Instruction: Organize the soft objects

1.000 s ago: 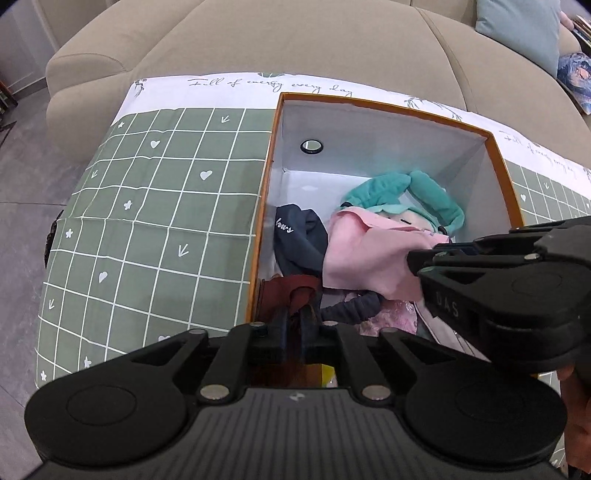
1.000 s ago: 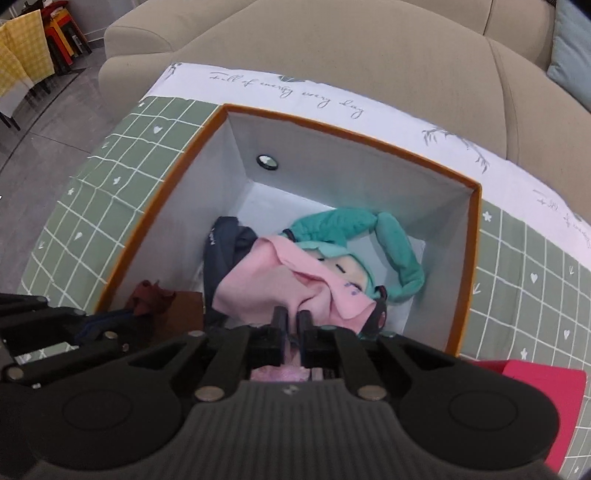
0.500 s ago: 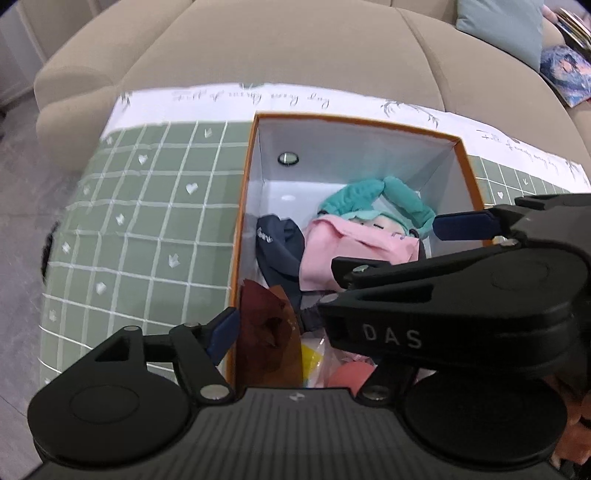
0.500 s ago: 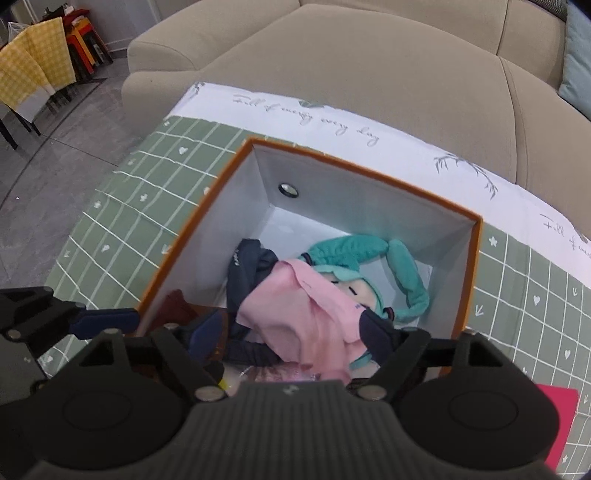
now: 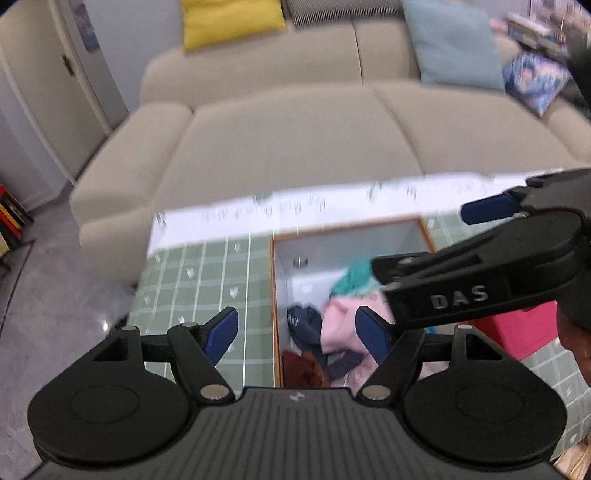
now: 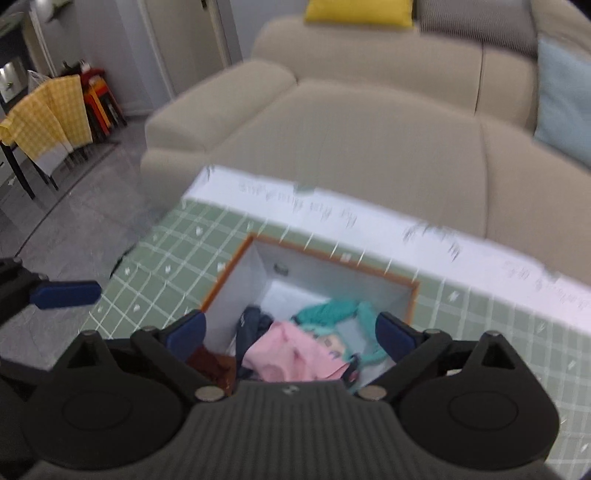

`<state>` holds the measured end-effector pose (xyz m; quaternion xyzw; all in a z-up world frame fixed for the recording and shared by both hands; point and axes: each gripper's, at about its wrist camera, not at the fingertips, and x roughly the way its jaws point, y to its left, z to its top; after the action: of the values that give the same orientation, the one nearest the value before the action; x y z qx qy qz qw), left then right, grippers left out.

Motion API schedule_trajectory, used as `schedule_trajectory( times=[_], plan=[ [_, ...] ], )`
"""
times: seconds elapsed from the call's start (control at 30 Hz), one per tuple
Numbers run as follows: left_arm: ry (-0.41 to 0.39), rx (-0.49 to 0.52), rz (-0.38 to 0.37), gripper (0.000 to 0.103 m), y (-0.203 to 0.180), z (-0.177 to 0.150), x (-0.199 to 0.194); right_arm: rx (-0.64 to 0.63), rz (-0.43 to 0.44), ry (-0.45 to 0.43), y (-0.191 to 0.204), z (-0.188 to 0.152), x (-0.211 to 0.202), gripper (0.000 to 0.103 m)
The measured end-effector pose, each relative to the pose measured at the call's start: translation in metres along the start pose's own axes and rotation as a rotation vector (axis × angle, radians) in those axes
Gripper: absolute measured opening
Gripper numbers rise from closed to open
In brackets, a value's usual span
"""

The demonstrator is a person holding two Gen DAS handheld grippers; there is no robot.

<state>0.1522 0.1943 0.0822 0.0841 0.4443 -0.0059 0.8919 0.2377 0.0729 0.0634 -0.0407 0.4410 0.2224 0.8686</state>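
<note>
An orange-rimmed white box (image 5: pixel 274 280) (image 6: pixel 227 275) stands on a green checked tablecloth. Inside lie a pink cloth (image 5: pixel 338 319) (image 6: pixel 291 354), a teal-haired plush doll (image 5: pixel 352 277) (image 6: pixel 332 312), a dark navy garment (image 5: pixel 303 323) (image 6: pixel 253 323) and a brown cloth (image 5: pixel 301 365) (image 6: pixel 208 363). My left gripper (image 5: pixel 297 334) is open and empty, raised above the box's left rim. My right gripper (image 6: pixel 291 332) is open and empty, raised above the box; it also shows in the left wrist view (image 5: pixel 476 280).
A beige sofa (image 5: pixel 295 122) (image 6: pixel 369 122) with yellow (image 5: pixel 229 18) and light blue (image 5: pixel 450 40) cushions stands behind the table. A red object (image 5: pixel 517 328) lies right of the box. Grey floor lies to the left, with a chair draped in yellow cloth (image 6: pixel 48 114).
Both grippers have opened, let go of the cloths in the box, and risen up and back, so the box looks smaller and the sofa fills the view.
</note>
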Motion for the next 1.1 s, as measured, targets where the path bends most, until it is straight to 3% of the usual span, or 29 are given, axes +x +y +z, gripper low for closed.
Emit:
schedule_trajectory(
  times=[0.17, 0.33, 0.47, 0.63, 0.9, 1.1],
  plan=[
    [-0.119, -0.109, -0.003, 0.087, -0.012, -0.012, -0.049, -0.080, -0.172, -0.173, -0.009, -0.020, -0.066, 0.098],
    [-0.260, -0.183, 0.020, 0.087, -0.042, -0.033, -0.083, -0.040, -0.202, -0.252, -0.029, -0.057, -0.120, 0.098],
    [-0.352, -0.214, -0.032, 0.087, -0.071, -0.058, -0.096, -0.051, -0.339, -0.338, -0.039, -0.096, -0.155, 0.098],
    [-0.432, -0.251, -0.058, 0.087, -0.109, -0.097, -0.094, -0.019, -0.376, -0.368, -0.058, -0.160, -0.178, 0.098],
    [-0.434, -0.168, 0.035, 0.087, -0.157, -0.142, -0.082, 0.094, -0.386, -0.376, -0.079, -0.255, -0.179, 0.098],
    [-0.393, -0.142, 0.018, 0.087, -0.166, -0.155, -0.074, 0.143, -0.392, -0.377, -0.085, -0.284, -0.176, 0.098]
  ],
)
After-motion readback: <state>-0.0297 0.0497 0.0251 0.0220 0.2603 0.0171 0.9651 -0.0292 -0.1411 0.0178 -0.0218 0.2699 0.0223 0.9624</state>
